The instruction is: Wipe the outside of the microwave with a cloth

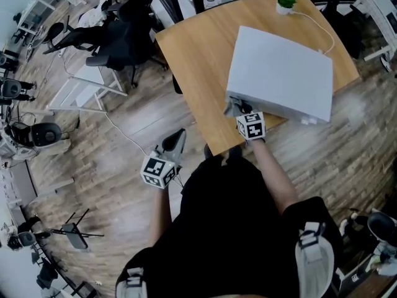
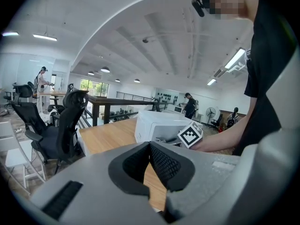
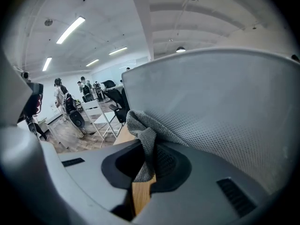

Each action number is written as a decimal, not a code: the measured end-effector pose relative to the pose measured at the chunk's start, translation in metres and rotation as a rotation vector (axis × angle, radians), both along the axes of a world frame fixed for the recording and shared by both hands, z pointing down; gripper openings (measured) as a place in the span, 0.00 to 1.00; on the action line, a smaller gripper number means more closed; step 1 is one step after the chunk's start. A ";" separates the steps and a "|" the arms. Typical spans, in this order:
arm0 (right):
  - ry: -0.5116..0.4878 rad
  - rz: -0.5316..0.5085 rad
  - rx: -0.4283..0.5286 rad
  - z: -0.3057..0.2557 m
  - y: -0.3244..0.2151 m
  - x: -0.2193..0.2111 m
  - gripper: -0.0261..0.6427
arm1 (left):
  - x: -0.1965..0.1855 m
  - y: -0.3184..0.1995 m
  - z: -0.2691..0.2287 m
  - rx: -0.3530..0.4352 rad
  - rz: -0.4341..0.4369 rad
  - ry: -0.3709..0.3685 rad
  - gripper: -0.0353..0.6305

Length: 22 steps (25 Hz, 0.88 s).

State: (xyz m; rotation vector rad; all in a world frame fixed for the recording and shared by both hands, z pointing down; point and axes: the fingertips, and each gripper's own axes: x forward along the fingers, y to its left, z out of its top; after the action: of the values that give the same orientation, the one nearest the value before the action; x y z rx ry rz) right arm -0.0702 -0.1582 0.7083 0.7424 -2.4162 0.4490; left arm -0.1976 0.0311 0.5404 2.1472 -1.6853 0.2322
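Right gripper view: the right gripper (image 3: pixel 149 159) is pinched shut on a fold of grey cloth (image 3: pixel 138 125), which presses against the white microwave (image 3: pixel 225 121) on the wooden table (image 1: pixel 192 54). The cloth looks soft and limp, so it is best gripped bunched, leaving a pad free. The left gripper (image 2: pixel 150 148) is closed, empty and well aside.

A small green potted plant (image 1: pixel 285 0) stands near the far edge of the light wooden table (image 1: pixel 192 61). Black office chairs (image 1: pixel 121 39) stand nearby on the wood-plank floor (image 1: pixel 124 160).
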 end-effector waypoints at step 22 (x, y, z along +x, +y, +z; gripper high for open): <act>0.034 0.160 -0.043 0.032 0.000 -0.011 0.08 | -0.046 -0.024 0.012 0.009 0.187 -0.013 0.06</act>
State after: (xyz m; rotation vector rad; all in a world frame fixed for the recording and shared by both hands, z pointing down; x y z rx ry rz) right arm -0.0813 -0.1583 0.7399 0.9203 -2.3175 0.5450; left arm -0.2431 0.0066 0.5519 2.3163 -1.4948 0.2919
